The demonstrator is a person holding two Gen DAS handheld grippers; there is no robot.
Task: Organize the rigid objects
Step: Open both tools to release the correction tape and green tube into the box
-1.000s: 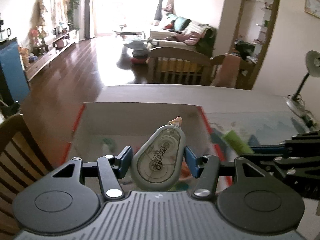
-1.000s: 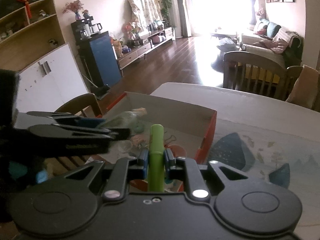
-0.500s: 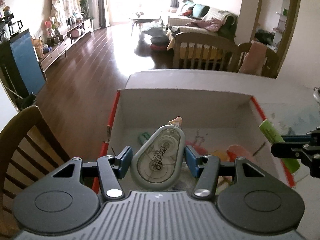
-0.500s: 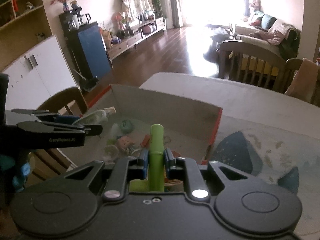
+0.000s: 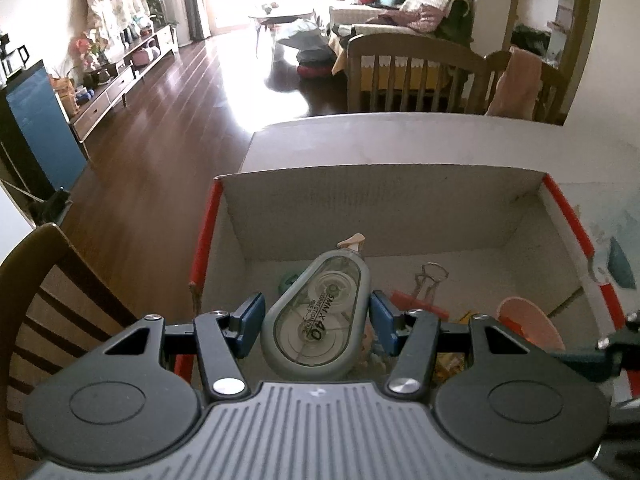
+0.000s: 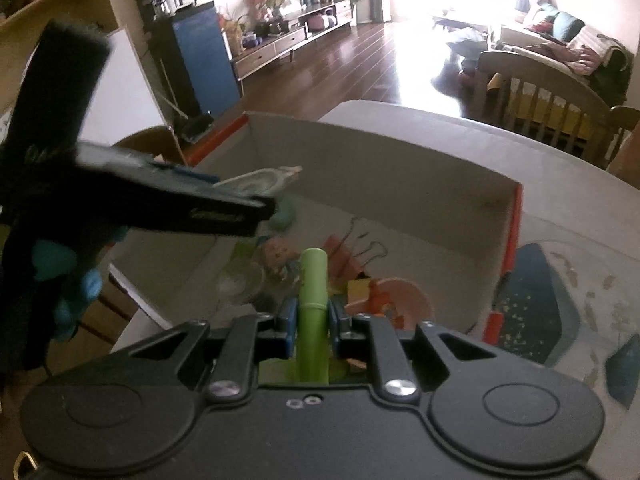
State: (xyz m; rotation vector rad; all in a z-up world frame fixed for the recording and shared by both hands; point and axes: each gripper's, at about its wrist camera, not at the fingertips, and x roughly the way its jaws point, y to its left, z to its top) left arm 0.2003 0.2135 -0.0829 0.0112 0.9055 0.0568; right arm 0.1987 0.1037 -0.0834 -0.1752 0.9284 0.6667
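Box [image 5: 400, 208]: several small items already inside. Left gripper [image 5: 317, 322]: I hold tape [image 5: 316, 316] clamped above it. Right gripper [image 6: 313, 326]: clamped on green tube [image 6: 313, 292], over box. 2 drops left.

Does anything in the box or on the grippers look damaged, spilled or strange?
Nothing stands out. The left gripper holds the correction tape and the right gripper holds the green tube, both above the cardboard box, where small items lie loose.
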